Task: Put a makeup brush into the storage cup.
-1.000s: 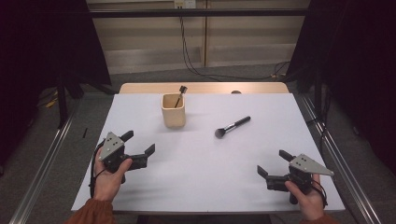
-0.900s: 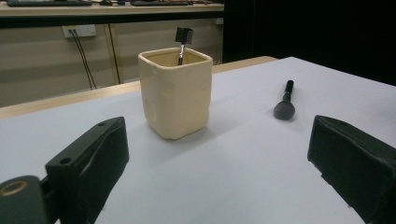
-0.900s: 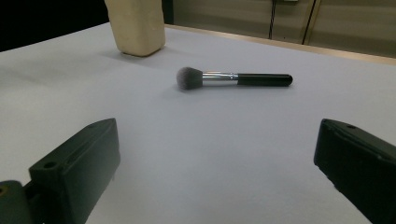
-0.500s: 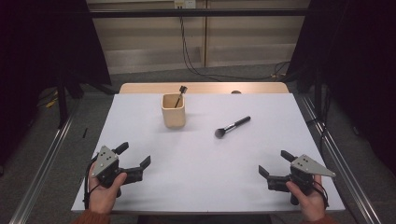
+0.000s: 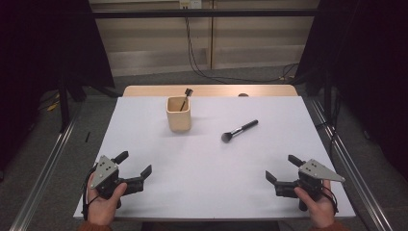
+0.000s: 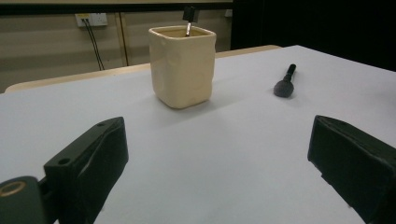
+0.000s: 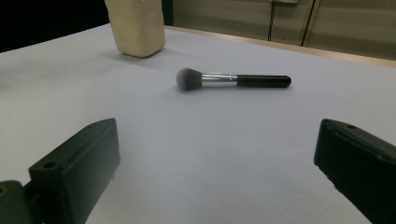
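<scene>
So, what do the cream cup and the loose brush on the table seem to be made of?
The cup looks like matte ceramic or soft plastic: its walls are dull and slightly uneven. The brush has a glossy black handle, probably plastic or lacquered wood, a shiny metal-looking collar, and soft grey bristles.

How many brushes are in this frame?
2. One makeup brush lies flat on the white table, right of the cream cup. A second brush stands inside that cup; others could be hidden in it.
</scene>
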Action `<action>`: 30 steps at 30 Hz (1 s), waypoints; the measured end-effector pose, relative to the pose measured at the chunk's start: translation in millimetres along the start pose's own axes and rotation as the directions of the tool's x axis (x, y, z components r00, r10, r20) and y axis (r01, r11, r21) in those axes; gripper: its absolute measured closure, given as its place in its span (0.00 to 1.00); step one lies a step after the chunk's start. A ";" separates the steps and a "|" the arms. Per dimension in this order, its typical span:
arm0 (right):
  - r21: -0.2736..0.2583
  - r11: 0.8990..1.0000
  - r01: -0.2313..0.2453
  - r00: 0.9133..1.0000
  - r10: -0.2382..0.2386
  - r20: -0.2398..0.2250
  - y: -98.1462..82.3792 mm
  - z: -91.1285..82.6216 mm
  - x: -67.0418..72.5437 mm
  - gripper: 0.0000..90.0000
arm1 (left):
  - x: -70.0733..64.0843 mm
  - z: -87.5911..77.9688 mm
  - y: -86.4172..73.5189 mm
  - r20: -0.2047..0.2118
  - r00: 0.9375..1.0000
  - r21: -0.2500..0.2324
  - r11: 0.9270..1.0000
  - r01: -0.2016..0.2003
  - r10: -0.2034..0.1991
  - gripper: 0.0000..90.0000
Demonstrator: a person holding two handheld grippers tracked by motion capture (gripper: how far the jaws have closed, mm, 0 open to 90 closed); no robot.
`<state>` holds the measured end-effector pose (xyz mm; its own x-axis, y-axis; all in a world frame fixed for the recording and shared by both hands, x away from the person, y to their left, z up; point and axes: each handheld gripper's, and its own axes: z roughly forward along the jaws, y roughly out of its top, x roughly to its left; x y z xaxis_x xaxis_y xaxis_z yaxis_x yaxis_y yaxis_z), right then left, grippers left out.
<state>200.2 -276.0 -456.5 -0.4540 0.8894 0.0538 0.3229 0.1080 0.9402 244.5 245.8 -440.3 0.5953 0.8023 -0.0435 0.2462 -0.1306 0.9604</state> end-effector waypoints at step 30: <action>-0.066 0.998 0.016 1.000 -0.016 -0.001 21.9 13.7 -7.8 0.00 | 0.2 -0.9 2.4 0.012 1.000 -0.016 1.000 0.001 0.000 0.05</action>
<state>222.1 -274.4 -440.9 -0.4595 0.8873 0.0391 0.2599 0.0923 0.9612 244.6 246.2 -437.7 0.6047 0.7951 -0.0474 0.2341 -0.1206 0.9647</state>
